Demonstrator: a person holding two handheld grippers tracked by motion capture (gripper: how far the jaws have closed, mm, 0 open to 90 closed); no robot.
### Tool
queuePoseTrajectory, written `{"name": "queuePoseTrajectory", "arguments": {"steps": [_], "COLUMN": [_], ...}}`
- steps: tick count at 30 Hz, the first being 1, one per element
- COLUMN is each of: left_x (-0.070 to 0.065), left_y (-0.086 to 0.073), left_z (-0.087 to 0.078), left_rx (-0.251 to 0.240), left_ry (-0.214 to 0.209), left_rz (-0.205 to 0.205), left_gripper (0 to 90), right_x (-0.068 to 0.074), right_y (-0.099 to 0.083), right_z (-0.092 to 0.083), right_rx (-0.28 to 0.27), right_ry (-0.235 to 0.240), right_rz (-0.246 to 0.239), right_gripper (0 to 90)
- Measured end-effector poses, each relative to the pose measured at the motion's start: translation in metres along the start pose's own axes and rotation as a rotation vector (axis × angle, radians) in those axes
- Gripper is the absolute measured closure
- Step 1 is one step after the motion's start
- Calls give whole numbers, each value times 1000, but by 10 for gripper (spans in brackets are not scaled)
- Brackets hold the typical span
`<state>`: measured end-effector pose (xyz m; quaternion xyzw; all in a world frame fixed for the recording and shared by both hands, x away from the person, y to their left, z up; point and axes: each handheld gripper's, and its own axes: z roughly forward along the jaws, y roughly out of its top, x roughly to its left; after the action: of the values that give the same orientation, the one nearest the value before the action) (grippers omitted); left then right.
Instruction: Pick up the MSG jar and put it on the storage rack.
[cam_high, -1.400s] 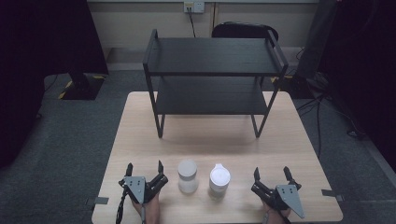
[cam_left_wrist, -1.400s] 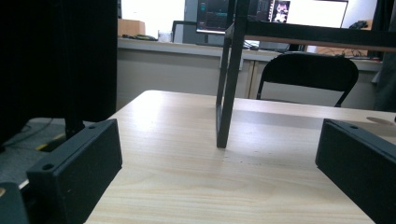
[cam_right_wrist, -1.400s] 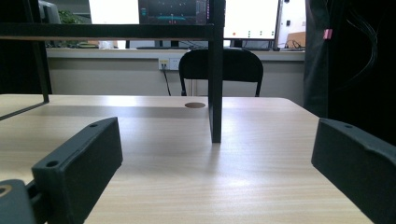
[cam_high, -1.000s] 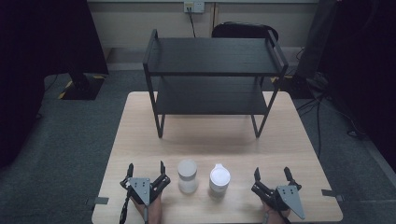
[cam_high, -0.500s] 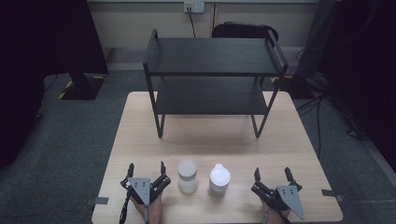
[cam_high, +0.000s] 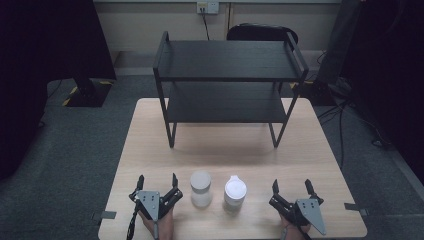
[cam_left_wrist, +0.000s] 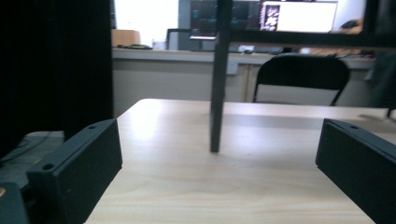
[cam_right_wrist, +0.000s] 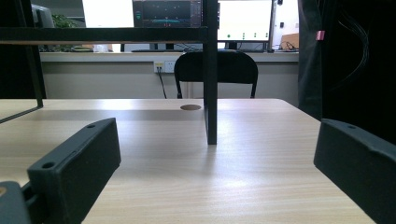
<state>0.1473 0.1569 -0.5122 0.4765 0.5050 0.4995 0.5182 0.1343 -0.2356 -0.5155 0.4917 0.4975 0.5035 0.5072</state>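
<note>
A light wooden table (cam_high: 150, 135) carries, on its far half, a black two-tier shelf rack (cam_high: 227, 60) with both tiers bare; its front legs stand well apart, leaving open tabletop beneath and on the near side. Near the near edge, at centre, two small containers stand upright and just beside each other without touching: a frosted jar (cam_high: 201, 188) on the left and a white-lidded bottle (cam_high: 235, 192) on the right. The left gripper (cam_high: 157, 183) rests just left of the jar, jaws spread, nothing between them; the right gripper (cam_high: 292, 189) sits near the bottle's right, likewise spread and empty. Compared with the preceding second, both tools and both containers lie in the same places, so no grasp appears to have begun. Each gripper is close to the table's near edge, with free room forward toward the rack and inward toward its container.
</note>
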Motion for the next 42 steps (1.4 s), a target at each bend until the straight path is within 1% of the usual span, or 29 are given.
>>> {"name": "queuePoseTrajectory", "arguments": {"steps": [1,2,3,6,7,8,9,10,11,12,13,14,16,18,20,23,25,26,27,28,29,34,37,42], "left_x": [3,3,5,6,6,7,10,10,10,14,15,15,15,15,14,14,11,8,8,6,2,-9,-17,-23], "left_y": [6,6,11,21,21,25,31,35,35,41,44,44,51,53,56,61,62,62,62,62,60,56,54,51], "left_z": [0,0,0,-3,-3,-3,-5,-5,-5,-5,-5,-5,-8,-8,-10,-10,-11,-11,-11,-11,-11,-9,-9,-9], "left_rx": [5,5,-4,-20,-20,-21,-28,-22,-22,-22,-18,-18,-27,-28,-40,-41,-44,-44,-44,-41,-39,-20,-10,9], "left_ry": [-20,-20,-39,-58,-58,-65,-88,-95,-95,-130,-137,-137,-162,-168,-187,-224,-242,-262,-262,-276,-296,-333,-342,-351], "left_rz": [-19,-19,-26,-25,-25,-24,-34,-34,-34,-53,-59,-59,-74,-73,-73,-78,-75,-70,-70,-66,-59,-47,-19,-2], "left_gripper": [0,0,0,0,0,0,0,0,0,0,0,0,0,2,3,3,7,10,12,14,21,24,33,64], "right_x": [0,0,0,0,0,0,0,0,0,0,0,0,0,0,0,0,0,0,0,1,1,1,1,1], "right_y": [0,0,0,0,0,0,0,0,0,0,0,0,0,0,0,0,0,0,0,0,0,0,0,0], "right_z": [0,0,0,0,0,0,0,0,0,0,0,0,0,0,0,0,0,0,0,0,0,0,0,0], "right_rx": [0,0,0,0,-1,-1,0,0,0,0,0,0,0,-1,0,-1,-1,0,0,0,0,-1,0,-1], "right_ry": [-1,-1,-1,-1,0,0,0,0,-1,-1,-2,-2,-2,-2,-2,-3,-3,-3,-3,-3,-4,-4,-5,-4], "right_rz": [1,0,0,1,0,0,3,0,0,1,0,0,0,-1,0,-1,-1,-1,-1,-1,-1,-1,-1,-1], "right_gripper": [0,0,0,0,0,0,0,0,0,0,0,0,0,0,0,0,0,0,0,0,0,0,0,0]}}
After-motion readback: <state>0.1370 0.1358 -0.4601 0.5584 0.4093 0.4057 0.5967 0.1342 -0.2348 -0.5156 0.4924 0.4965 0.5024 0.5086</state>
